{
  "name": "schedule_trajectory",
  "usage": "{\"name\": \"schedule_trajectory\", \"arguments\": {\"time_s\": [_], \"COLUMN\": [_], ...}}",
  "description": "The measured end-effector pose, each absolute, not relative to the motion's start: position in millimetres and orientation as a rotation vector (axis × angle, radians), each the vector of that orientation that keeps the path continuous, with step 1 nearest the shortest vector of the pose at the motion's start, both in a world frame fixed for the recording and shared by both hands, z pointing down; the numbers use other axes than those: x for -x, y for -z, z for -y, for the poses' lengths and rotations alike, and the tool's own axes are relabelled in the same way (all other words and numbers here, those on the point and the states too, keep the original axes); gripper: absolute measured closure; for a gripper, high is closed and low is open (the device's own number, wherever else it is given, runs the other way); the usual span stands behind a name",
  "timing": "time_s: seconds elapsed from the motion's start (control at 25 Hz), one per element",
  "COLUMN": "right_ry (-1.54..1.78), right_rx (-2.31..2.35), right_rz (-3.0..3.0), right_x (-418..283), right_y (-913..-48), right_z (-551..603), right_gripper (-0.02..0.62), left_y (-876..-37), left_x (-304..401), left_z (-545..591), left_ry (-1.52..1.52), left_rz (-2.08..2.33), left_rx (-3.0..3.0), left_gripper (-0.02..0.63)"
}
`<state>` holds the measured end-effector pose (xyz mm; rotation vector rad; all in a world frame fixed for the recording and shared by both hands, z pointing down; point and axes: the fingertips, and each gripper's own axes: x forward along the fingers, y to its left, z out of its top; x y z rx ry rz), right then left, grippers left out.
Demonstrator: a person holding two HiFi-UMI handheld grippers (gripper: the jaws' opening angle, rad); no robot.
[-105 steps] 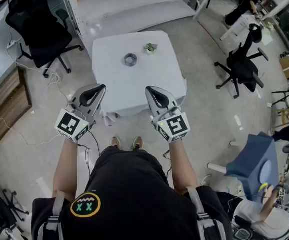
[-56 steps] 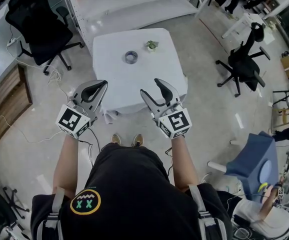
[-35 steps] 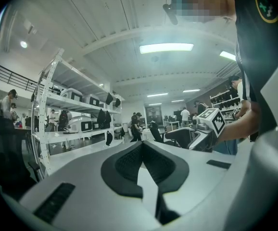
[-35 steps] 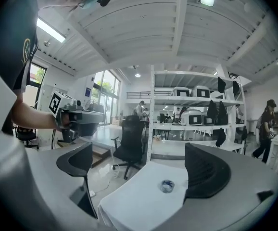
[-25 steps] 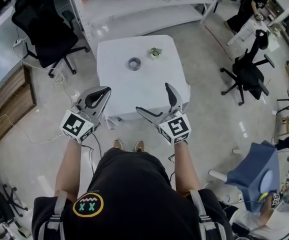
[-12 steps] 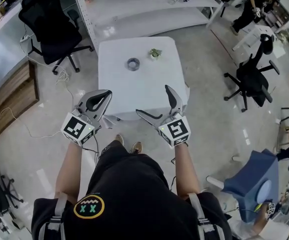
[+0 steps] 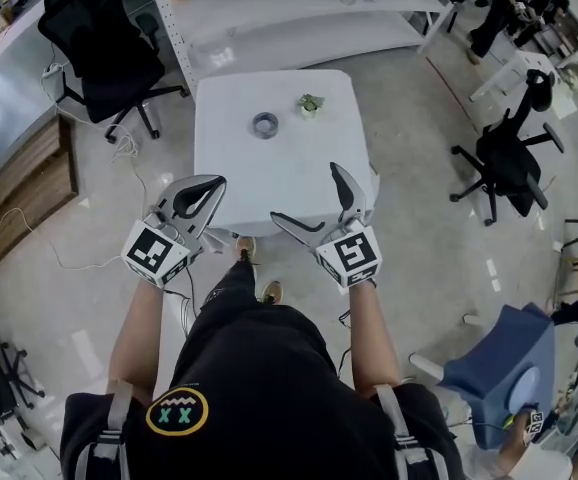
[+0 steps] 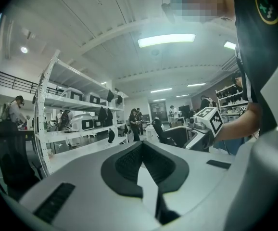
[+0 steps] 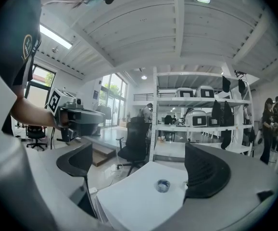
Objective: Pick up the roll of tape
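The roll of tape [image 7: 265, 124] is a small grey-blue ring lying flat on the far half of a white square table [image 7: 269, 183]. In the right gripper view the roll of tape [image 9: 163, 185] shows between the wide-apart jaws, well ahead on the table [image 9: 129, 198]. My right gripper [image 7: 307, 196] is open and hovers over the table's near edge. My left gripper [image 7: 209, 183] is shut and empty, off the table's near left corner. In its own view the left gripper [image 8: 142, 144] points at the room, and the tape is not seen there.
A small green object [image 7: 310, 104] sits on the table right of the tape. Black office chairs [image 7: 104, 53] [image 7: 504, 163] stand left and right of the table. White shelving [image 7: 299, 13] runs behind it. A wooden counter [image 7: 24, 193] and floor cables lie at left.
My right gripper has gone from shut to wide open. The person has stepped closer to the table, one foot now forward. The left gripper stays shut.
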<state>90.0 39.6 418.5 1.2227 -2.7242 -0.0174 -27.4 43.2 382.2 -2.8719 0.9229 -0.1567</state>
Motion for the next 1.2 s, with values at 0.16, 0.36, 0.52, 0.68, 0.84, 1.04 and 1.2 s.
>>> {"name": "schedule_trajectory", "arguments": {"time_s": [0.16, 0.36, 0.52, 0.68, 0.84, 1.04, 1.2], "right_ry": [0.002, -0.009, -0.033, -0.050, -0.066, -0.081, -0.091], "right_rx": [-1.198, -1.177, -1.164, -1.165, -1.171, -1.176, -1.183], "right_rz": [2.710, 2.709, 2.682, 2.671, 2.656, 2.631, 2.606], "right_x": [-89.4, -84.0, -79.0, -73.5, -65.7, -50.3, -39.2], "right_y": [-425.8, -432.5, -446.4, -452.2, -454.3, -456.1, -462.6], "right_z": [-27.7, -3.7, 21.9, 56.1, 88.5, 123.9, 147.1], "right_gripper": [-0.002, -0.002, -0.002, -0.002, -0.002, -0.002, -0.002], "left_y": [-387.6, -392.3, -404.4, -408.2, -407.6, -406.7, -411.3], "left_x": [28.8, 34.8, 40.9, 43.1, 49.1, 63.4, 74.2], "left_z": [-31.6, -9.3, 16.8, 53.9, 90.9, 129.8, 154.5], "left_ry": [0.162, 0.153, 0.157, 0.146, 0.123, 0.109, 0.120], "left_rz": [-0.935, -0.958, -0.960, -0.945, -0.934, -0.905, -0.877], "left_rx": [2.884, 2.886, 2.908, 2.927, 2.933, 2.938, 2.916], "left_gripper": [0.589, 0.589, 0.589, 0.589, 0.589, 0.589, 0.589]}}
